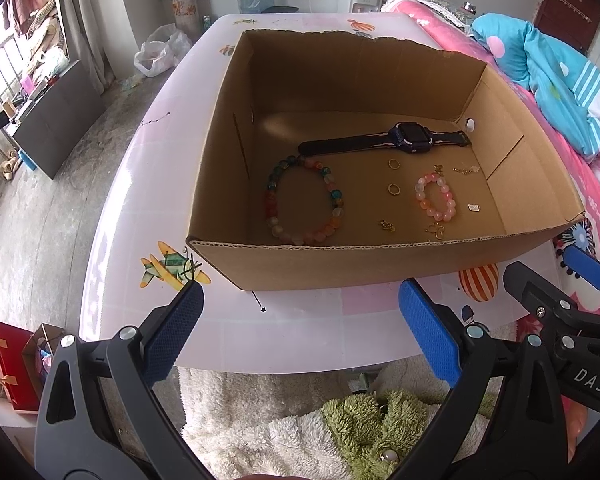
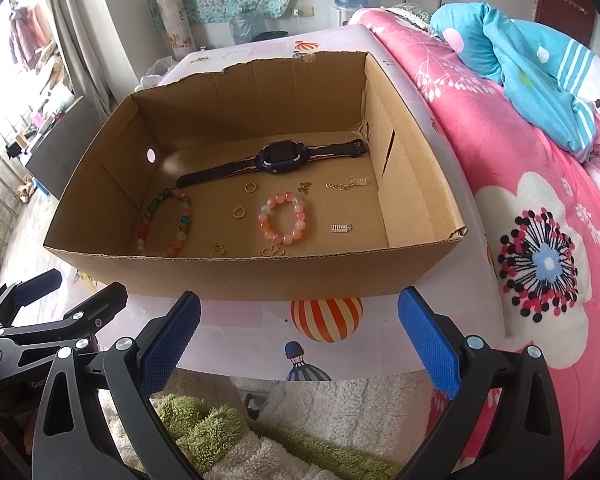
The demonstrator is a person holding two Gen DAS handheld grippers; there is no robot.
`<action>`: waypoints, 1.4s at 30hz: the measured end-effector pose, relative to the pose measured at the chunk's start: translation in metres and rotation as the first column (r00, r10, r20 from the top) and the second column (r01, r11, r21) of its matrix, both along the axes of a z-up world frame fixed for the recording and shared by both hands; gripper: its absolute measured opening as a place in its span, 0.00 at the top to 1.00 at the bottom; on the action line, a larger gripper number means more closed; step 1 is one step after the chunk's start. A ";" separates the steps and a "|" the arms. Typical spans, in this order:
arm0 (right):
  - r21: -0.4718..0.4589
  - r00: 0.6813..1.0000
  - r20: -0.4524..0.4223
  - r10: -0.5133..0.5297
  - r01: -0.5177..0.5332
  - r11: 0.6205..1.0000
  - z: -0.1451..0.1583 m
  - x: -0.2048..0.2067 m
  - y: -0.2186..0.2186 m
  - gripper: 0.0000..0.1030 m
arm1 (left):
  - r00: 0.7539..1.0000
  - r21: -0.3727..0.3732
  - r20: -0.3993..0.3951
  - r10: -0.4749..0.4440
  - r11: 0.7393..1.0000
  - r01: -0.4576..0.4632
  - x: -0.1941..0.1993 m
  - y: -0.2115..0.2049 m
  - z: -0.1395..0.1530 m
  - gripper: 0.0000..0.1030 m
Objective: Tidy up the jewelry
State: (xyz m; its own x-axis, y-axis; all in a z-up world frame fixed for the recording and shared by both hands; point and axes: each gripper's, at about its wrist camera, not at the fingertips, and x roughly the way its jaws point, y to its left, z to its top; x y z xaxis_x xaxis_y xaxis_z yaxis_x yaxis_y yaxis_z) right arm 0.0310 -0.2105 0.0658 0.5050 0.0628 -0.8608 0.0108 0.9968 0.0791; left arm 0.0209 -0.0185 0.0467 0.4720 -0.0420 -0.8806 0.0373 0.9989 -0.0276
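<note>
An open cardboard box [image 1: 340, 266] [image 2: 236, 276] stands on the pink table. Inside lie a dark purple smartwatch [image 1: 412, 138] [image 2: 282, 156], a large multicoloured bead bracelet [image 1: 306, 200] [image 2: 166, 222], a small pink bead bracelet [image 1: 436, 196] [image 2: 282, 218], two gold rings [image 1: 394, 164] [image 2: 239, 213] and several small gold charms [image 1: 436, 230] [image 2: 340, 186]. My left gripper [image 1: 300, 332] is open in front of the box's near wall, holding nothing. My right gripper [image 2: 300, 336] is open too, empty, also before the near wall.
The table [image 1: 300, 332] has cartoon prints, including a striped balloon [image 2: 326, 318]. A bed with a pink quilt [image 2: 520, 200] and blue blanket [image 2: 540, 68] borders the right. White and green fluffy fabric [image 1: 300, 420] lies below the table's near edge. Bags [image 1: 12, 368] stand at lower left.
</note>
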 end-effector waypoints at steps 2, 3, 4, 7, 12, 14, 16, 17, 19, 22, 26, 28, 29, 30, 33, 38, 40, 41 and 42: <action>0.000 1.000 -0.003 0.001 -0.001 1.000 -0.001 0.001 0.000 0.07 | 1.000 -0.001 -0.004 -0.001 1.000 0.001 0.001 0.001 -0.001 0.08; 0.000 1.000 -0.005 0.001 -0.001 1.000 -0.001 0.001 0.000 0.07 | 1.000 -0.001 -0.006 -0.001 1.000 0.001 0.001 0.000 -0.001 0.08; 0.001 1.000 -0.006 0.002 -0.002 1.000 -0.002 0.001 0.000 0.07 | 1.000 -0.001 -0.008 -0.001 1.000 0.001 0.001 0.001 -0.002 0.08; 0.000 1.000 -0.008 0.002 -0.002 1.000 -0.002 0.002 -0.001 0.07 | 1.000 -0.002 -0.011 0.000 1.000 0.000 0.002 0.001 -0.003 0.08; 0.002 1.000 -0.012 0.002 -0.002 1.000 -0.004 0.003 -0.001 0.07 | 1.000 -0.002 -0.013 0.000 1.000 0.000 0.003 0.001 -0.004 0.08; 0.002 1.000 -0.013 0.002 -0.002 1.000 -0.004 0.003 -0.001 0.07 | 1.000 -0.002 -0.014 0.000 1.000 0.000 0.003 0.001 -0.004 0.08; 0.003 1.000 -0.014 0.002 -0.002 1.000 -0.005 0.003 -0.002 0.07 | 1.000 -0.002 -0.017 0.001 1.000 -0.001 0.003 0.001 -0.005 0.08; 0.003 1.000 -0.015 0.002 -0.002 1.000 -0.005 0.003 -0.002 0.07 | 1.000 -0.002 -0.018 0.001 1.000 -0.001 0.003 0.002 -0.005 0.08; 0.003 1.000 -0.016 0.002 -0.002 1.000 -0.006 0.003 -0.002 0.07 | 1.000 -0.002 -0.019 0.002 1.000 -0.002 0.003 0.001 -0.006 0.08; 0.003 1.000 -0.018 0.002 -0.002 1.000 -0.006 0.004 -0.002 0.07 | 1.000 -0.002 -0.019 0.002 1.000 -0.002 0.003 0.001 -0.005 0.08; 0.003 1.000 -0.018 0.002 -0.002 1.000 -0.007 0.004 -0.002 0.07 | 1.000 -0.002 -0.021 0.002 1.000 -0.002 0.003 0.000 -0.007 0.08; 0.004 1.000 -0.018 0.002 -0.002 1.000 -0.007 0.004 -0.002 0.07 | 1.000 -0.002 -0.023 0.002 1.000 -0.002 0.003 0.000 -0.007 0.08; 0.004 1.000 -0.017 0.002 -0.002 1.000 -0.007 0.004 -0.002 0.07 | 1.000 -0.001 -0.023 0.002 1.000 -0.002 0.003 0.000 -0.007 0.08; 0.003 1.000 -0.017 0.002 -0.002 1.000 -0.007 0.004 -0.002 0.07 | 1.000 -0.001 -0.022 0.003 1.000 -0.003 0.002 0.000 -0.007 0.08; 0.006 1.000 -0.018 0.002 -0.002 1.000 -0.007 0.004 -0.002 0.07 | 1.000 -0.001 -0.022 0.002 1.000 -0.002 0.003 0.000 -0.007 0.08; 0.006 1.000 -0.018 0.002 -0.002 1.000 -0.007 0.004 -0.002 0.07 | 1.000 -0.001 -0.021 0.004 1.000 -0.004 0.002 0.001 -0.007 0.08; 0.004 1.000 -0.017 0.002 -0.002 1.000 -0.007 0.004 -0.002 0.07 | 1.000 0.000 -0.022 0.005 1.000 -0.005 0.002 0.001 -0.007 0.08; 0.004 1.000 -0.017 0.002 -0.002 1.000 -0.007 0.004 -0.002 0.07 | 1.000 -0.001 -0.023 0.006 1.000 -0.006 0.002 0.001 -0.007 0.08; 0.006 1.000 -0.018 0.002 -0.001 1.000 -0.007 0.004 -0.002 0.07 | 1.000 0.000 -0.023 0.007 1.000 -0.007 0.002 0.001 -0.007 0.08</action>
State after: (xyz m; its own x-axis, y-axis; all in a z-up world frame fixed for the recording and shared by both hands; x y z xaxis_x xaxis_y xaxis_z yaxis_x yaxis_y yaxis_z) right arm 0.0348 -0.2123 0.0592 0.4895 0.0688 -0.8693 0.0107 0.9963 0.0849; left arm 0.0233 -0.0178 0.0398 0.4521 -0.0392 -0.8911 0.0301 0.9991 -0.0287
